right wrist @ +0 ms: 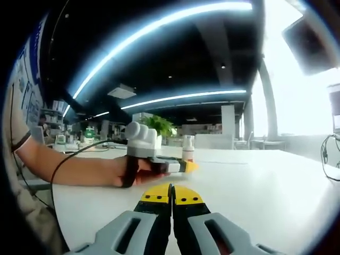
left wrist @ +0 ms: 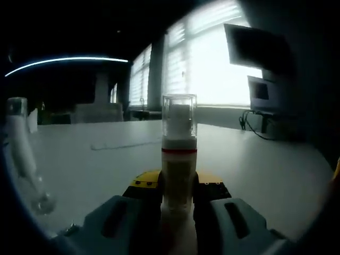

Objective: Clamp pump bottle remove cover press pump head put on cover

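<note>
Left gripper [left wrist: 178, 204] clamping pump bottle [left wrist: 179, 159] upright on surface [left wrist: 276, 170], fingers closing on lower body, steadying it for cover removal. Clear cover [left wrist: 179, 114] sitting on top. Right gripper [right wrist: 171, 204] waiting nearby, fingers pressing together, holding nothing.

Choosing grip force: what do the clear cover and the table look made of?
The clear cylindrical cover on the cream pump bottle looks like rigid transparent plastic: the pump head shows through it. The white table seems a smooth matte laminate, reflecting only soft window light.
</note>
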`<move>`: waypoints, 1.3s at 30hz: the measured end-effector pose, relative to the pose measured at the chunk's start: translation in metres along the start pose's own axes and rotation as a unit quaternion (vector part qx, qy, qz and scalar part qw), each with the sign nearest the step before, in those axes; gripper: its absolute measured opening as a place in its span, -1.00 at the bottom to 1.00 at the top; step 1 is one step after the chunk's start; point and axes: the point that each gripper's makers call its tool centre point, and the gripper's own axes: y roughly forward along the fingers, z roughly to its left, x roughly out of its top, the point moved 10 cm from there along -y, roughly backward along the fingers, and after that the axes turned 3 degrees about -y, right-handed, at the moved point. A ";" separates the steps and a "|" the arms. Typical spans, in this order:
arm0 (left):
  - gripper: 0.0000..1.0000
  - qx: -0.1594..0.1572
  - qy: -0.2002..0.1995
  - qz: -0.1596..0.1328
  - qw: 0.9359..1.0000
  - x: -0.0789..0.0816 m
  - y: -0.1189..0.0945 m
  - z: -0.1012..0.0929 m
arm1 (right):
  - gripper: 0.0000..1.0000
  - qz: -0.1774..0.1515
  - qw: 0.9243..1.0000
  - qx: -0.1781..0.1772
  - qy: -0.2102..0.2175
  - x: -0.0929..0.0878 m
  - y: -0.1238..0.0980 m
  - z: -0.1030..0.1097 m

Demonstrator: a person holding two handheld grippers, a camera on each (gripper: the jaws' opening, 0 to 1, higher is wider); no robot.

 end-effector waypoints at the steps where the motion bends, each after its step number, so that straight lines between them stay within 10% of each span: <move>1: -0.74 -0.001 -0.002 0.000 1.000 0.000 0.000 0.000 | -1.00 0.000 1.000 0.000 0.001 0.000 0.000 0.000; 39: -0.62 -0.001 0.003 0.003 1.000 0.002 0.000 0.005 | -1.00 0.004 1.000 -0.002 -0.006 -0.001 0.001 -0.002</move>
